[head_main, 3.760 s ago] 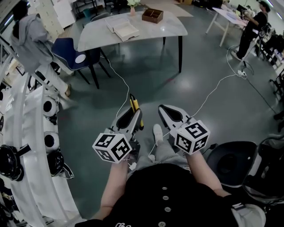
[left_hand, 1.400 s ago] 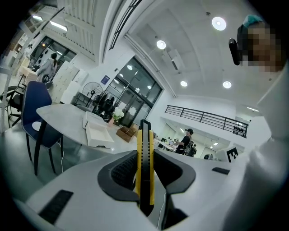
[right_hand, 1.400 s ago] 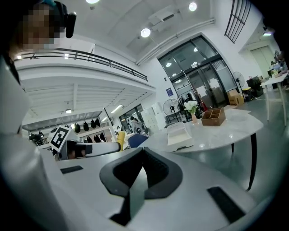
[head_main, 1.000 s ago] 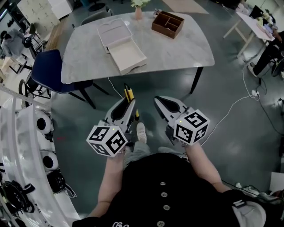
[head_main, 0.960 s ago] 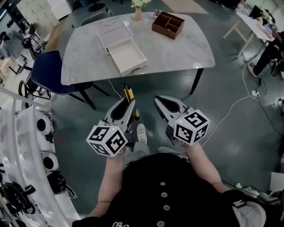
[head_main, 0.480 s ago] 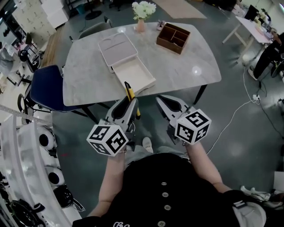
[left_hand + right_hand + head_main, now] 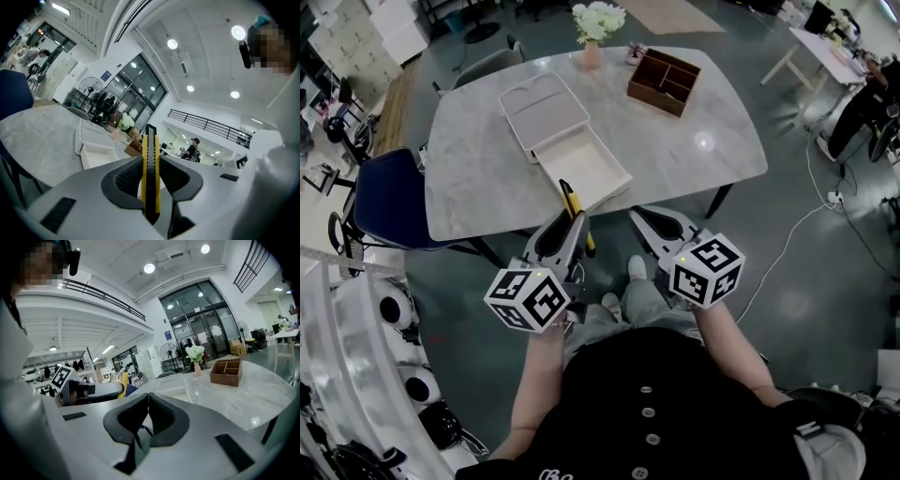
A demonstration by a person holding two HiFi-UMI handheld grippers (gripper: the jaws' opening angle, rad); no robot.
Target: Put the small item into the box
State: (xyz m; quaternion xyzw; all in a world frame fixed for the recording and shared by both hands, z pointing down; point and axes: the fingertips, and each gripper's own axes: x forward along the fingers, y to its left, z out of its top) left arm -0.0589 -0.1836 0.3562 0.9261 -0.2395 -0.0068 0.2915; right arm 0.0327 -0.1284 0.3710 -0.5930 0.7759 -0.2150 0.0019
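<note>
Yellow-black knife point(image 7: 151, 173) clamped between left gripper point(image 7: 575, 225) pads, upright, off table point(image 7: 703, 141), near its front edge. Open white box point(image 7: 583, 169) on table, lid beside. Right gripper point(image 7: 144, 401) jaws together, empty. Square-patterned marker cubes point(image 7: 530, 298) on both.

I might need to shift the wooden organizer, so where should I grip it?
Probably from above, pinching one thin upright wall or divider of the organizer: it sits flat and open-topped on the table, and its whole body looks too wide for the jaws.
</note>
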